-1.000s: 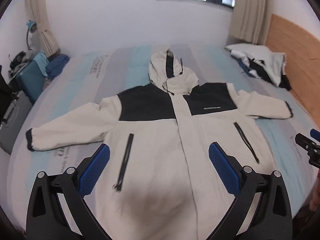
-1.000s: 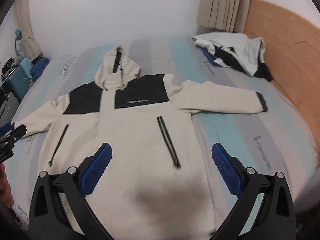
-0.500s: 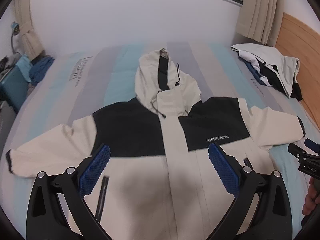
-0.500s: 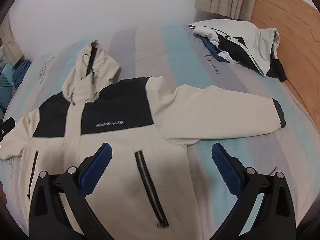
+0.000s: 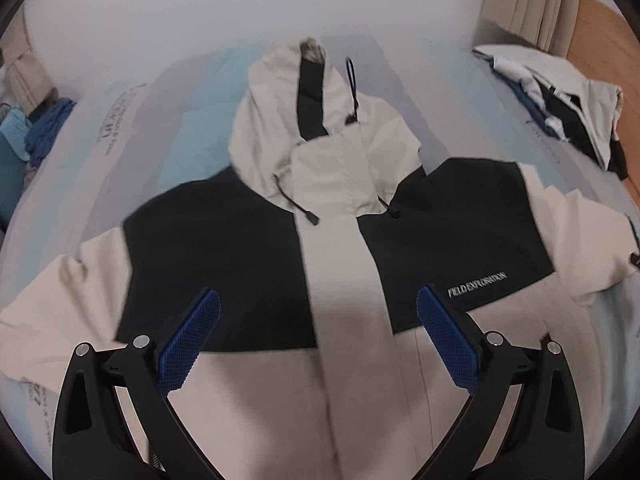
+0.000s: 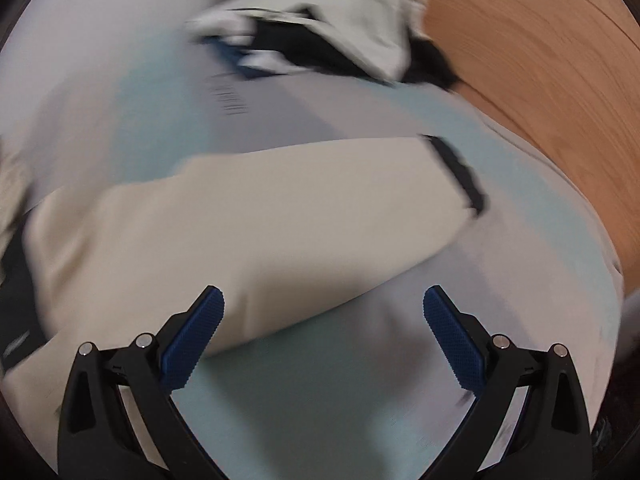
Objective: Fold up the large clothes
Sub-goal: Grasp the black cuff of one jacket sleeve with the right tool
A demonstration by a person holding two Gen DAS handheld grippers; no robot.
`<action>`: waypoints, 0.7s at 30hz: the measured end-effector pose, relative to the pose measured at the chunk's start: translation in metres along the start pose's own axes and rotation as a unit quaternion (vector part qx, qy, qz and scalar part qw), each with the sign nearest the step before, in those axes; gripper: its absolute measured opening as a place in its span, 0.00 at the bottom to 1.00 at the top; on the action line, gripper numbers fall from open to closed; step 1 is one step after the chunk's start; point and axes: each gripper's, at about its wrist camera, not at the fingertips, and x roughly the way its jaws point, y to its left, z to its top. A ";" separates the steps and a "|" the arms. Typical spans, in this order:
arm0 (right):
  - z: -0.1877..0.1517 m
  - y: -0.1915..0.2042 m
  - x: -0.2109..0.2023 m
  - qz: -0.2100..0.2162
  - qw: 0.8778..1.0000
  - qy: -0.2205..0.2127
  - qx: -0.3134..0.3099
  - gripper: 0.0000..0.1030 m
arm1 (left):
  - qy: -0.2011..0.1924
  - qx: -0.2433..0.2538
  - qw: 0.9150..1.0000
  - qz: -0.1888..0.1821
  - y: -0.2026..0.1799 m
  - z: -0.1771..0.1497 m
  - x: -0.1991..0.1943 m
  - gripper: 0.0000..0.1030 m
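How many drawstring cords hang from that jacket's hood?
3: one left of the collar, one right of it, one looped on the hood. Others may be hidden.

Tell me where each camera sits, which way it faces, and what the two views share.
Left wrist: on the left claw, above the jacket chest, facing the hood; only its own open fingers show.
Right wrist: on the right claw, over the jacket's sleeve, facing the wooden headboard; only its open fingers show; blurred.
Shared: the jacket, striped bedsheet, and clothes pile.
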 end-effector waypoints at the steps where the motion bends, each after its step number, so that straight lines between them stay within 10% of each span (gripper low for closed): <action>1: 0.007 -0.012 0.012 -0.008 1.000 0.006 0.010 0.93 | 0.002 0.001 1.000 0.001 -0.002 0.001 0.007 0.94; 10: 0.049 -0.100 0.097 -0.059 0.996 0.056 0.040 0.92 | 0.034 0.015 0.999 0.020 -0.034 0.008 0.069 0.93; 21: 0.061 -0.150 0.142 0.045 0.985 0.081 0.142 0.75 | 0.059 0.005 0.998 0.029 -0.040 0.002 0.101 0.95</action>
